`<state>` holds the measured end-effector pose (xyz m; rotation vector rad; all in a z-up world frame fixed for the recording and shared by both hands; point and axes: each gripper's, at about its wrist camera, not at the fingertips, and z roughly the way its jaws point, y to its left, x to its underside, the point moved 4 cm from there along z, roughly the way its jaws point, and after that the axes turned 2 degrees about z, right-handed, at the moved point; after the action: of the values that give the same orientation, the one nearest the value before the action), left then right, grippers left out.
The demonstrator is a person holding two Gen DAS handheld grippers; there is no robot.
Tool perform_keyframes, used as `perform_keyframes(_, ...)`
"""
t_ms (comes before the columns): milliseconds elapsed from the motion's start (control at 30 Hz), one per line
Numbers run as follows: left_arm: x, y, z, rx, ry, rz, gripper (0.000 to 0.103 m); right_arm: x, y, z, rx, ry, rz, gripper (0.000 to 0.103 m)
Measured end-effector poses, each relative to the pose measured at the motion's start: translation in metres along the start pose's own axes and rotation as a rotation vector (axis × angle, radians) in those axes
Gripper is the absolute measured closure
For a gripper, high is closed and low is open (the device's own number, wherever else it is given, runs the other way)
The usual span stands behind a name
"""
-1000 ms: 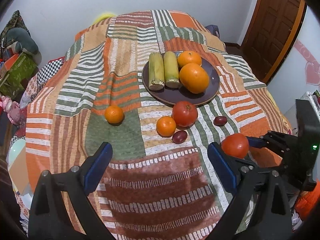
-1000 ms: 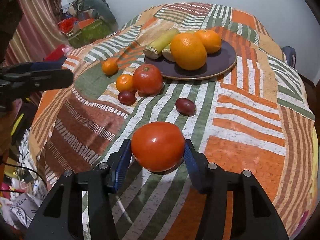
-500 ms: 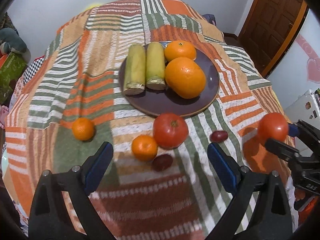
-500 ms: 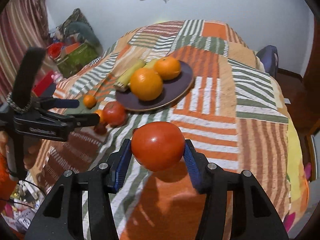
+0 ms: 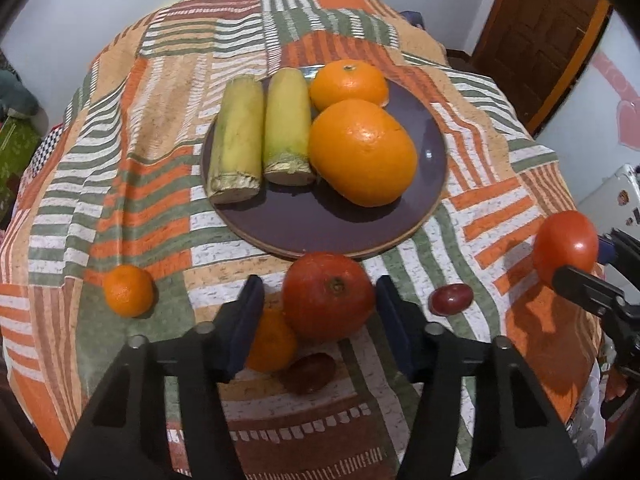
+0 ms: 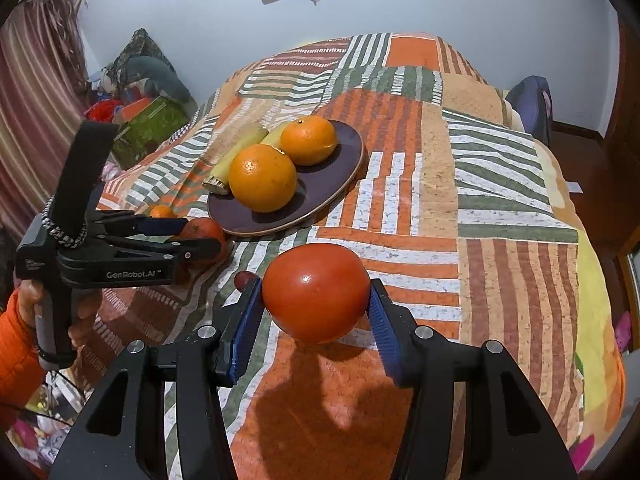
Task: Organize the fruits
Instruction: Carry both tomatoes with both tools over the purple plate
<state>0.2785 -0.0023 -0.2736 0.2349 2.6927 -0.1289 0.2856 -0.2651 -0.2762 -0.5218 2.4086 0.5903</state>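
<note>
Where walls meet, patchwork bedspread [image 6: 500, 216].

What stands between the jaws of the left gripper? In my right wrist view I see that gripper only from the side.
Observer: A red tomato that lies on the cloth, just in front of the plate. It sits between the fingertips of the left gripper.
Operator: Do both pads press on it already?
Observer: No. The jaws have just been closing, but a gap shows between the tomato and the pad on the picture's left.
Operator: Is anything close enough to get in the way?
Observer: Yes, a small orange lies close beside the tomato, partly hidden behind that same finger.
</note>
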Motion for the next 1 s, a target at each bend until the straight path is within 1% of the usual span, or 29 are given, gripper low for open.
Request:
perform_keyframes(100,0.001,-0.002,-0.002,-0.007,-0.005,0.004,0.056,0.0,0.0,0.003,-0.004,0.003,0.001,0.054)
perform_keyframes(233,-0.001,0.003,-0.005,0.017,-0.007,-0.027,0.056,-0.003,0.003,0.004,-0.003,0.003,-0.012,0.054)
perform_keyframes(400,-0.007,0.011,-0.019,0.022,-0.052,-0.037,0.056,-0.014,0.003,0.007,0.004,-0.008,-0.027,0.054)
perform_keyframes(500,-0.014,0.019,-0.022,0.01,-0.067,-0.051,0.056,-0.022,0.003,0.011,0.01,-0.015,-0.039,0.054)
perform_keyframes(667,-0.024,0.027,-0.018,0.011,-0.07,-0.079,0.056,-0.038,0.004,0.021,0.015,-0.028,-0.054,0.054)
perform_keyframes(1000,-0.035,0.027,-0.007,0.015,-0.077,-0.073,0.056,-0.067,0.002,0.046,0.034,-0.04,-0.074,0.054)
